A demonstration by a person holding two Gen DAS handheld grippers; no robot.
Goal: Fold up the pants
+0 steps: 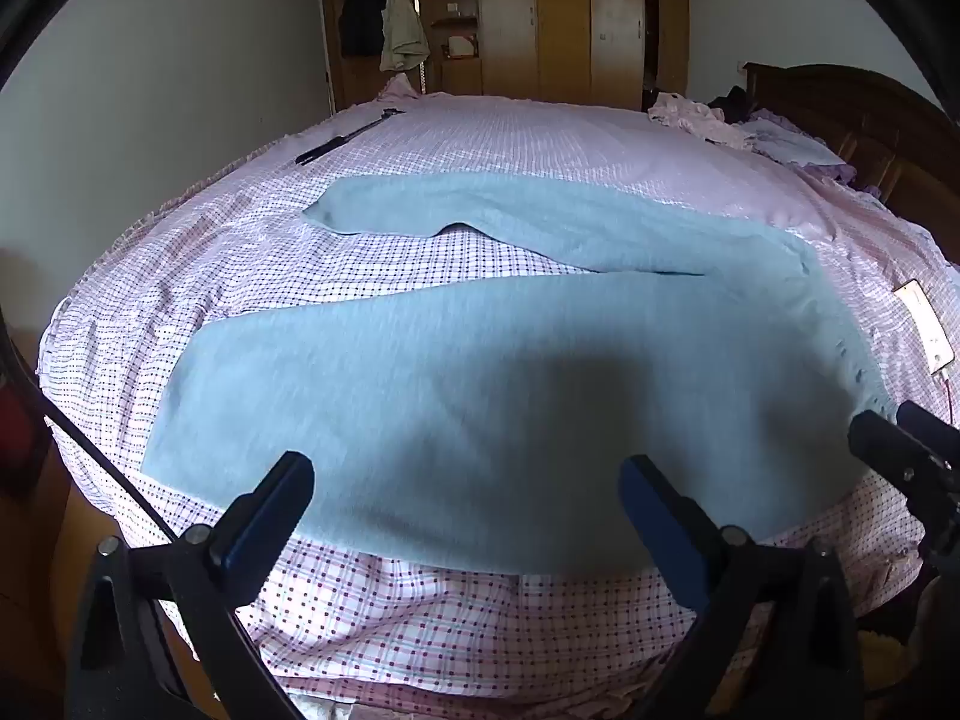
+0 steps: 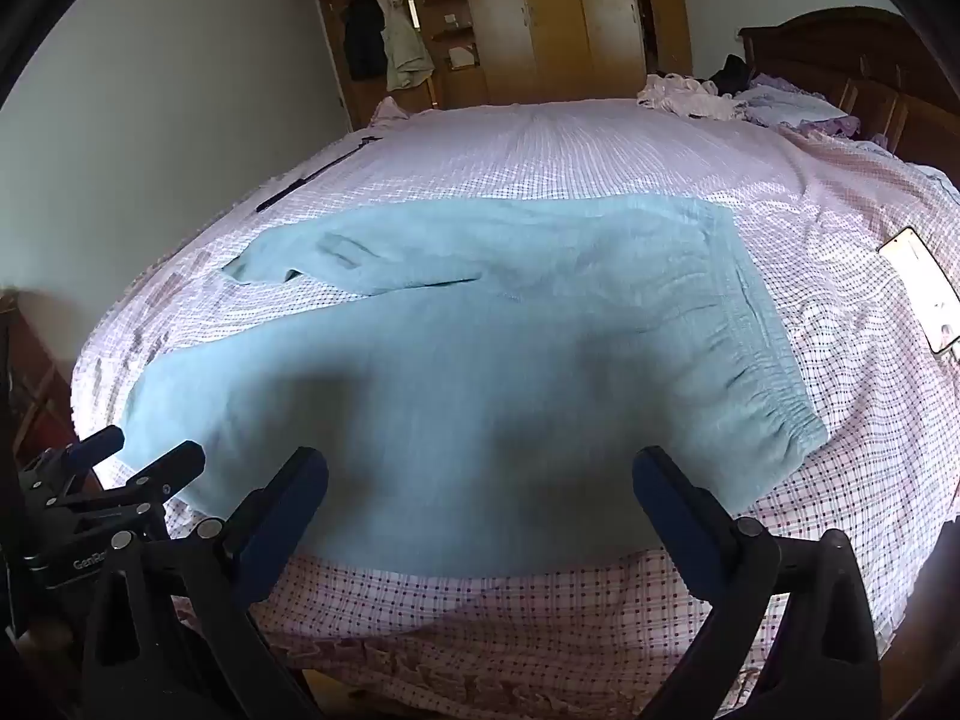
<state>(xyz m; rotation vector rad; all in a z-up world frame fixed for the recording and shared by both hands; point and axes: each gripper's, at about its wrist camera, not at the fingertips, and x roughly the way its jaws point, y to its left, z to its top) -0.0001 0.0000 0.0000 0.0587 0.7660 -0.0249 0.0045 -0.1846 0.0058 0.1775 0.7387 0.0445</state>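
Observation:
Light blue pants (image 1: 480, 384) lie spread flat on the bed, legs pointing left and splayed apart, waistband at the right (image 2: 774, 384). My left gripper (image 1: 468, 480) is open and empty, hovering over the near leg by the bed's front edge. My right gripper (image 2: 480, 474) is open and empty, above the near leg and seat area (image 2: 480, 372). The right gripper also shows at the right edge of the left wrist view (image 1: 900, 450); the left gripper shows at the left edge of the right wrist view (image 2: 138, 456).
The bed has a pink checked sheet (image 1: 420, 612). A phone (image 2: 924, 294) lies right of the waistband. A black rod (image 1: 342, 141) lies at the far left. Clothes (image 2: 690, 96) pile by the dark headboard (image 2: 840, 60). A wooden wardrobe (image 1: 570, 18) stands behind.

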